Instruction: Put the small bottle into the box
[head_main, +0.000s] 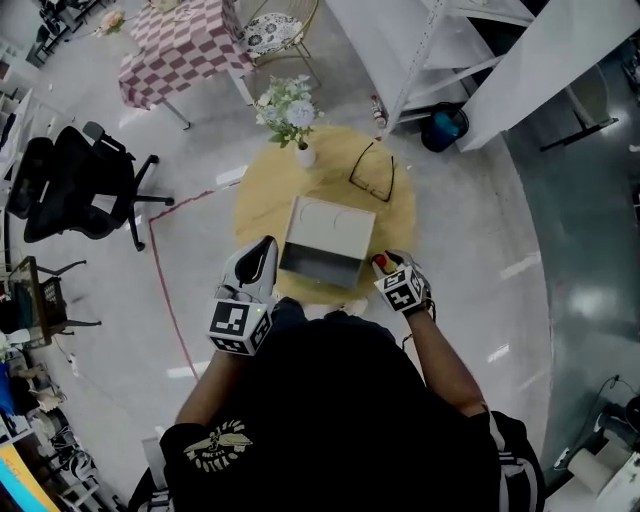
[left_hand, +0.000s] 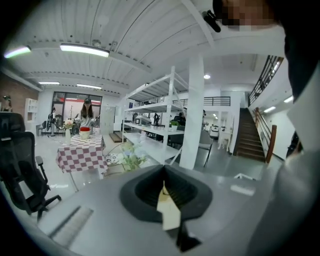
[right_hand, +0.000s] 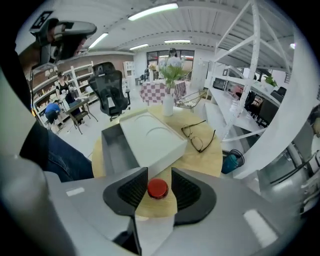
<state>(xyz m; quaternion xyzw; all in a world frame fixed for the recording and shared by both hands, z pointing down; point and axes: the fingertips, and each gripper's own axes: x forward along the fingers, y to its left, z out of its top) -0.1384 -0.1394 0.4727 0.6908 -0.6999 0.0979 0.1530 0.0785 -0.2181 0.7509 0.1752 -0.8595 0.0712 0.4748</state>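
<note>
- Small bottle (right_hand: 158, 189), red cap up, just in front of the box (right_hand: 152, 135), on the round wooden table (right_hand: 205, 156).
- Bottle cap between the jaws of the right gripper (right_hand: 159, 180); jaws apart, thin gap at the right pad.
- Box white, grey tray (right_hand: 117, 155) drawn out at its left, open.
- Right of the box: black glasses (right_hand: 197, 135), lying flat.
- Behind the box: white vase (right_hand: 168, 105) with flowers.
- Farther behind the box, leftward: black office chair (right_hand: 112, 92).

A round wooden table (head_main: 262, 205) stands on a glossy grey floor. On it, a pair of black-rimmed glasses (head_main: 372, 172) lies near the far edge, beside a white vase of pale flowers (head_main: 292, 118). Beyond are a checkered tablecloth (head_main: 180, 45), a wire chair (head_main: 275, 30) and a blue bin (head_main: 445, 126). A black office chair (head_main: 80, 185) stands well to the left.
</note>
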